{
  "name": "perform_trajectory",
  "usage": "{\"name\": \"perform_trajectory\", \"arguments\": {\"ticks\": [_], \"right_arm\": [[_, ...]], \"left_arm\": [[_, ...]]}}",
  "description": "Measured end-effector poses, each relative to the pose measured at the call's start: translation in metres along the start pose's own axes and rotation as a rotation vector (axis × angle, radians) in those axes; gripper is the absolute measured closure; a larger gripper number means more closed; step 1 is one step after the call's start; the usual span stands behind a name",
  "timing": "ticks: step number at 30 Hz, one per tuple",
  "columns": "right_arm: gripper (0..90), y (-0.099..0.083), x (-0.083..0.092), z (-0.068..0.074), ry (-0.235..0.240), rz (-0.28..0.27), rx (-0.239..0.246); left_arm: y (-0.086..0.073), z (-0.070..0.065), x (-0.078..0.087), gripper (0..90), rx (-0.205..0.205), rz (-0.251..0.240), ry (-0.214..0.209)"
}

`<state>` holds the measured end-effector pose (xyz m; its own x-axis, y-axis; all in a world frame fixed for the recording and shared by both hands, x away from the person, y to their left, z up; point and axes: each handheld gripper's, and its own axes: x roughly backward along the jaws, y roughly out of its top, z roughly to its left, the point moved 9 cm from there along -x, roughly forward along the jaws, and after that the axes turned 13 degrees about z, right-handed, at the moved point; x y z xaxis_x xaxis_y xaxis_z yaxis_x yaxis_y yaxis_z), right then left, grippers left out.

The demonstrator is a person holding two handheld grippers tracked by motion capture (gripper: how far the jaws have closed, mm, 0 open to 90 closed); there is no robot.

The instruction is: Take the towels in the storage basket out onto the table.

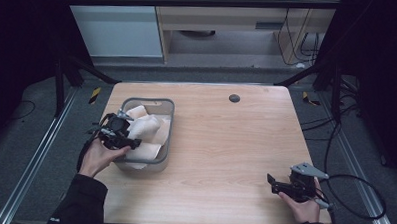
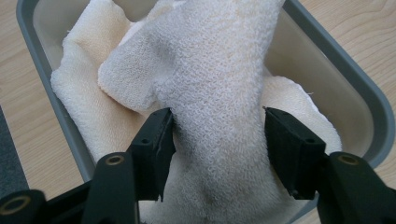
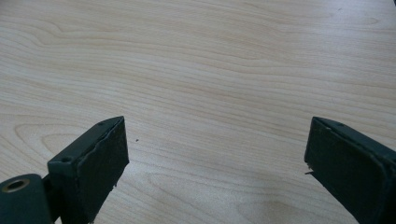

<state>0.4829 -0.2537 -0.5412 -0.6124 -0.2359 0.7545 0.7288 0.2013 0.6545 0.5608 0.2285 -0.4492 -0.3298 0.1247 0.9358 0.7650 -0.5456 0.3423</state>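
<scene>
Your left gripper (image 2: 217, 140) view shows a cream terry towel (image 2: 215, 93) in the grey plastic bin (image 2: 359, 88), centre frame, both pads touching its fold. Your right gripper (image 3: 215, 154) is spread over bare wooden table (image 3: 210, 70).

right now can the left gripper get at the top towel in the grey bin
Probably yes: the left gripper is already down in the grey bin, its jaws straddling the raised fold of the top towel, nothing between them.
</scene>
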Motion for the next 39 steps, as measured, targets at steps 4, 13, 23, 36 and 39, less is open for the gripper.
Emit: {"name": "perform_trajectory", "arguments": {"ticks": [4,13,23,36,39], "right_arm": [[6.3,0.0,-0.001,0.001,-0.001,0.006,0.004],[6.3,-0.001,-0.002,0.002,0.0,0.014,0.013],[6.3,-0.001,-0.002,0.002,-0.001,0.015,0.014],[6.3,-0.001,-0.002,0.002,-0.002,0.014,0.014],[6.3,-0.001,-0.002,0.001,-0.003,0.012,0.017]], "left_arm": [[0.001,0.001,-0.002,49.1,0.012,0.002,-0.007],[0.002,-0.001,-0.005,62.0,0.017,0.042,-0.007],[0.004,0.001,0.0,69.4,0.041,0.024,-0.007],[0.014,0.012,0.028,71.5,0.069,-0.031,0.011],[0.017,0.014,0.036,71.9,0.074,-0.059,0.019]]}}
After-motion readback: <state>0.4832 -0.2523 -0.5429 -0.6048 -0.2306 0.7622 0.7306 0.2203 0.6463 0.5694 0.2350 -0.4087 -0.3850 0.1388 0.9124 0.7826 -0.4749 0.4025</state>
